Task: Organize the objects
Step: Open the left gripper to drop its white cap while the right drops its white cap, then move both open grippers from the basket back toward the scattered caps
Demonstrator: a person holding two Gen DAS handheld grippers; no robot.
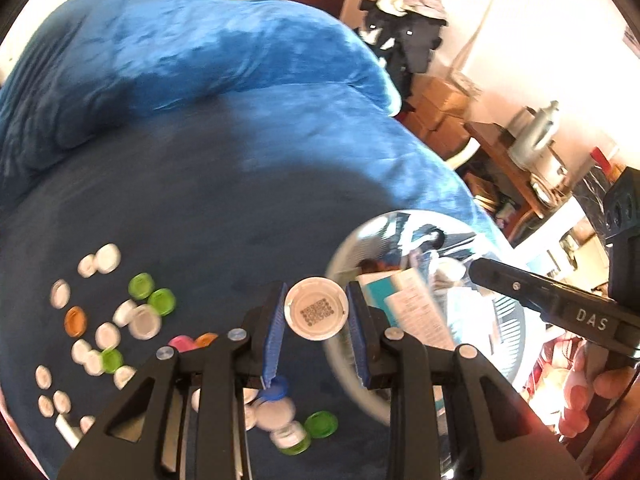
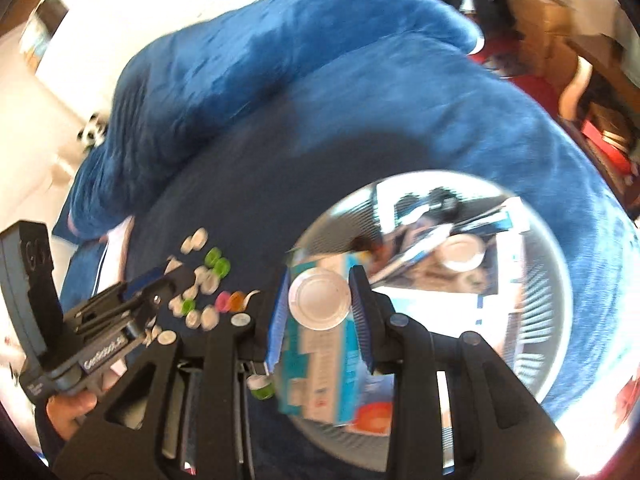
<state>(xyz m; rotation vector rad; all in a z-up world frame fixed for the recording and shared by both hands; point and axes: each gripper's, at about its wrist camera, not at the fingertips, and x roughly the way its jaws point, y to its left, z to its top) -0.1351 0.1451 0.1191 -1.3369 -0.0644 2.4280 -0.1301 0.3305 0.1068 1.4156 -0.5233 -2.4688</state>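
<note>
Nearest the left wrist camera, the left gripper [image 1: 316,316] has its blue-padded jaws drawn in on a white bottle cap [image 1: 316,313], pinched across its rim from two opposite sides, its hollow underside with a printed code square turned toward the lens. The right gripper [image 2: 320,304] is in the same condition: jaws narrow, clamped on a second white cap [image 2: 320,299] at opposite points of its rim, held above a clear plastic bowl [image 2: 532,300]. Judged by appearance, these caps are light, rigid, thin-walled plastic, smooth on the side wall; a grip across the full diameter suits them, and light pressure should suffice, since a squeeze off the diameter could make one squirt out sideways. Below and left of the left gripper, a loose scatter of caps [image 1: 106,336], white, green, orange, pink and blue, lies on the blue blanket [image 1: 240,184] toward its near left edge, several touching one another. The blanket is soft and yielding, so a cap taken from it would likely sink a little under the pads; approach from above with the jaws astride the rim seems advisable. The bowl sits at the blanket's near right side; it is transparent, ribbed at the wall, and shows printed packaging and one more white cap [image 2: 462,252] through or within it; which, I cannot tell. Farther off, the blanket rises into a bulky fold [image 1: 180,52]. Both views are blurred.
</note>
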